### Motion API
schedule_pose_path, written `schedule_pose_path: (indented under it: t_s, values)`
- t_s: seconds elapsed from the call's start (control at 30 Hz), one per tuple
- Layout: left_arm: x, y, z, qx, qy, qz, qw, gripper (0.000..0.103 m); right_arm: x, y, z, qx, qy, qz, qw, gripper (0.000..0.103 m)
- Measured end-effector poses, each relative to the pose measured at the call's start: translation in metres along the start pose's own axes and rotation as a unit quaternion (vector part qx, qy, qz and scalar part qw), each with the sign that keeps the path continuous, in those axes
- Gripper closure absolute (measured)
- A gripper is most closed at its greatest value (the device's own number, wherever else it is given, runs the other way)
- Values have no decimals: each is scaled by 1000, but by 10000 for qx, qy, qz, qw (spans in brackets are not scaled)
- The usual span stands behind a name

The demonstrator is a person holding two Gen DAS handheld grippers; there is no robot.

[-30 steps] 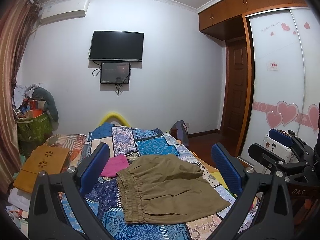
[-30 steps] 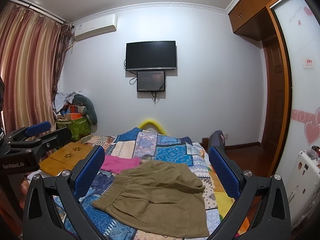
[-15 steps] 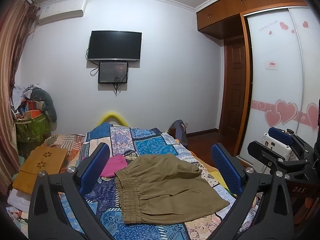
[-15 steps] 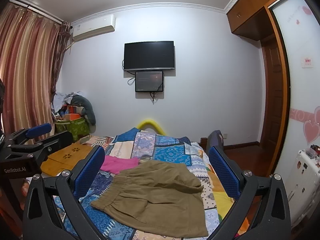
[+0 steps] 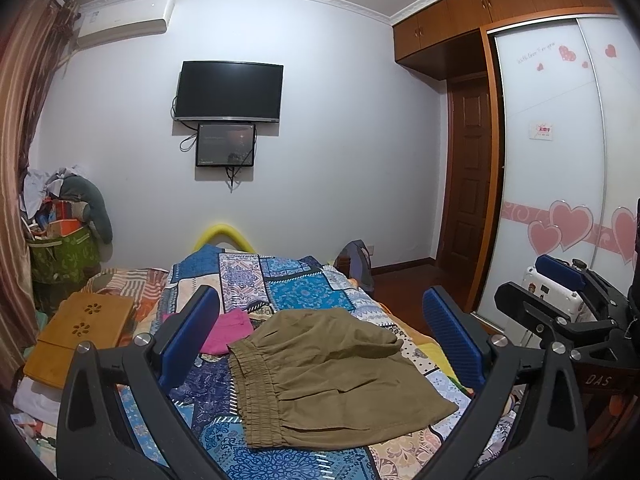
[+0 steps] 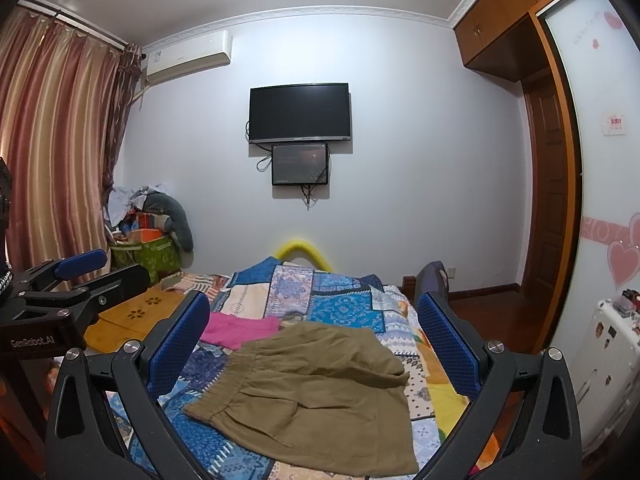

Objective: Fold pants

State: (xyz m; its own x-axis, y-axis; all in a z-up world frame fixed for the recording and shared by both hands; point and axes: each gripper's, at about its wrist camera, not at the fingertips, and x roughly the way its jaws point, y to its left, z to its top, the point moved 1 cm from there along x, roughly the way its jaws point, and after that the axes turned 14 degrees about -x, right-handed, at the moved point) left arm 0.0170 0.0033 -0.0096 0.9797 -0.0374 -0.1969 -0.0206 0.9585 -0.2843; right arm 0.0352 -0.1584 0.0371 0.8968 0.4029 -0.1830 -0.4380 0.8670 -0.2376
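Observation:
Olive-brown pants (image 5: 328, 376) lie folded on the patchwork bedspread (image 5: 296, 292), elastic waistband toward the left; they also show in the right wrist view (image 6: 316, 396). My left gripper (image 5: 320, 336) is open and empty, held above and short of the pants. My right gripper (image 6: 314, 340) is open and empty, also above them. The right gripper shows at the right edge of the left wrist view (image 5: 560, 304); the left gripper shows at the left edge of the right wrist view (image 6: 76, 284).
A pink garment (image 5: 228, 330) lies on the bed just left of the pants. A wooden lap table (image 5: 80, 332) sits at the bed's left. A wardrobe with sliding doors (image 5: 560, 184) stands right. A white appliance (image 6: 608, 364) is at the right.
Both views have drifted slightly; the pants lie unchanged and both grippers stay open.

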Motion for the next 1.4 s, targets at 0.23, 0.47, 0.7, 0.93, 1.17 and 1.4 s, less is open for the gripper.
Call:
schedule_pose_path:
  t_s: [0.23,0.47,0.7,0.93,1.17,1.4]
  values:
    - [2,1,1,2,38,8,10000,0,0,1,0,-4,5,-1,10000,0]
    - [7,2,-1,-3,88,7,10000,0,5,2,-1,10,56,9,10000,0]
    - [26,14,-2,-56,269,102,9996,0,17,-3,-6,66,187,48,9998,0]
    - [78,46,-8,17,703,601,9957,0,47,-19,-30,-29,690,-30,9976,0]
    - [150,90,-23,-42,1531,1020,9829,0,91,-44,-71,-434,1576,-211,9863,0]
    - [218,132,-59,-186,2425,1275,9616,0,132,-72,-116,-183,2383,107,9710,0]
